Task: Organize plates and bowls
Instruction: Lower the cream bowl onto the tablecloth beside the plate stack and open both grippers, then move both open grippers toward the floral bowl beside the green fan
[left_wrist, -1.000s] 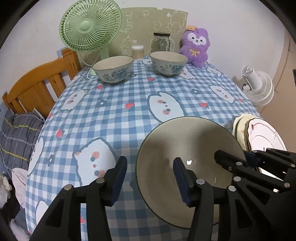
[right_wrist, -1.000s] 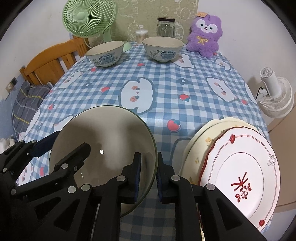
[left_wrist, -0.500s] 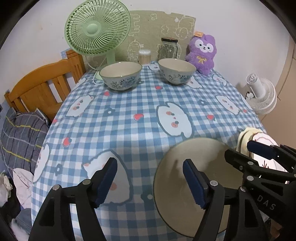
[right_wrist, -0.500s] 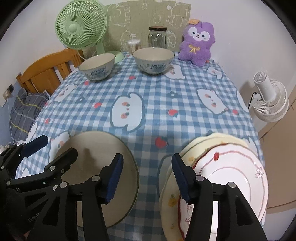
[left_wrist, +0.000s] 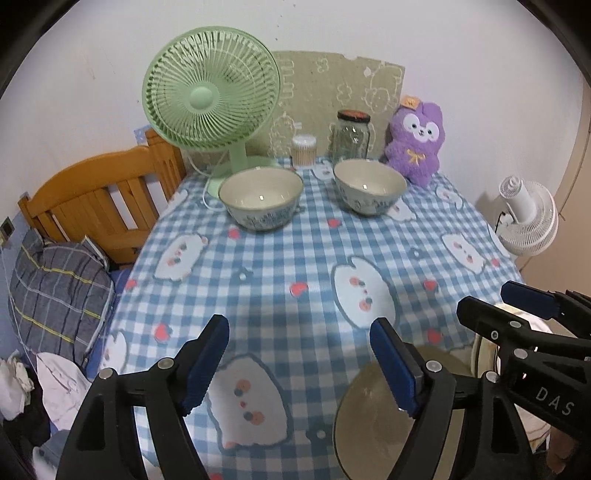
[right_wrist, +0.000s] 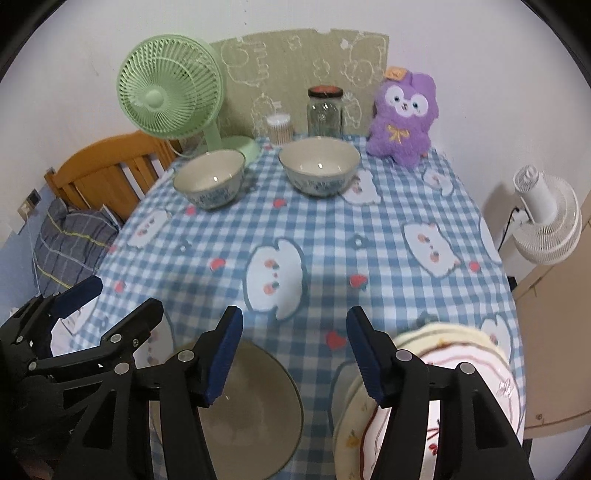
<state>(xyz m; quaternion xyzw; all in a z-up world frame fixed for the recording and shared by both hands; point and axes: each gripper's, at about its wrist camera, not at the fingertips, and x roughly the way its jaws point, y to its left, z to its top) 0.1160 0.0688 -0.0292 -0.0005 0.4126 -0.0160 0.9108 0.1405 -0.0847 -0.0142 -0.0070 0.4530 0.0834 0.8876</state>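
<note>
Both tools empty, jaws opening: left tool (left_wrist: 299, 354), right tool (right_wrist: 293, 341). Two blue-patterned ceramic bowls (left_wrist: 260, 202) (left_wrist: 369, 191) far ahead at tabletop back edge; left one nearer left tool, right one nearer right tool.

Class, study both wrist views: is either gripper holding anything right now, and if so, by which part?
Nothing is held. The left gripper and right gripper are both opening with nothing between their pads; the large bowl sits free on the table.
</note>
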